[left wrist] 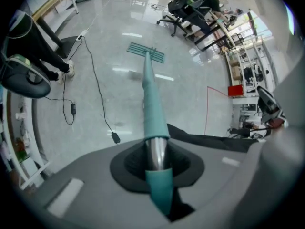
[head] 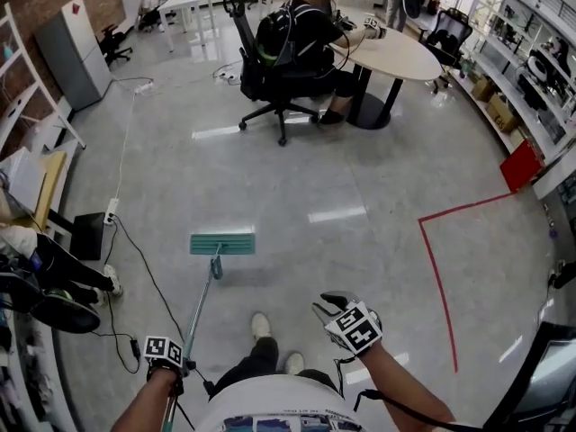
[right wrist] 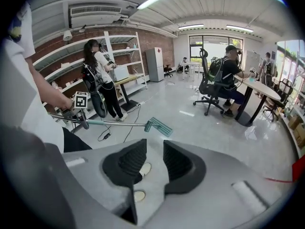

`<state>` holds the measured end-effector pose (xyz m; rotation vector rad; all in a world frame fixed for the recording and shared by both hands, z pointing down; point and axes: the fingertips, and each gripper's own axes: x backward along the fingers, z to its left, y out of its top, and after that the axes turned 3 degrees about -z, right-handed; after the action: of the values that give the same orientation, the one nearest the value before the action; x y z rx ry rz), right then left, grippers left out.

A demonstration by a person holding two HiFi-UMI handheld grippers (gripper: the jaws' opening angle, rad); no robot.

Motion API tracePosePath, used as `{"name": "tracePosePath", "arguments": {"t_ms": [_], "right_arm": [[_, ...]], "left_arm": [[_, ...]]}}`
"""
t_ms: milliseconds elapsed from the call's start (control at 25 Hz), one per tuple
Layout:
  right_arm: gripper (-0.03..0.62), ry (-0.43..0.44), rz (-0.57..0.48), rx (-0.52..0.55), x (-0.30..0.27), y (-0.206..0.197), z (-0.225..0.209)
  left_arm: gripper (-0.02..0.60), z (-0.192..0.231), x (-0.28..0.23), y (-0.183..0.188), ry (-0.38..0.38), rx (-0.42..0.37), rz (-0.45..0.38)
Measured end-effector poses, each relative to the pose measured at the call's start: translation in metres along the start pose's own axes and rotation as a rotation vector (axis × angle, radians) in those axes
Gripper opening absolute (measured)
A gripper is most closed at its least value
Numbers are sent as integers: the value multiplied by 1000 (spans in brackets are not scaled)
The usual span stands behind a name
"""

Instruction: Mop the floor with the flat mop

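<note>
Head view, one flat mop (head: 221, 243), two grippers (head: 173, 378) (head: 329, 306)

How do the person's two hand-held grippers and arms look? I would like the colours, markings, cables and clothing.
The left hand-held gripper and the right hand-held gripper each have a smooth grey body with black ribbed pads. Each carries a cube with black-and-white square markers, left and right. A black cable runs along the right forearm. The person wears a white short-sleeved shirt.
</note>
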<state>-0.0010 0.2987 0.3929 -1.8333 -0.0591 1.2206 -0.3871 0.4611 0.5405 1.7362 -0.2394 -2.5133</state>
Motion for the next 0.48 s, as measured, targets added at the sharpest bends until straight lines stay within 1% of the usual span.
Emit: {"name": "tracePosePath", "arguments": {"t_ms": [120, 240, 320, 480], "right_arm": [[114, 5, -39, -6, 15, -3, 15], [114, 4, -52, -18, 26, -15, 29], [114, -3, -54, -1, 29, -19, 36], [114, -28, -26, 41, 38, -27, 39]], "left_arm": [[69, -2, 7, -27, 15, 6, 0], [69, -1, 7, -52, 18, 12, 7], [69, 2, 7, -60, 15, 19, 11], [69, 0, 3, -67, -22, 41, 25]]}}
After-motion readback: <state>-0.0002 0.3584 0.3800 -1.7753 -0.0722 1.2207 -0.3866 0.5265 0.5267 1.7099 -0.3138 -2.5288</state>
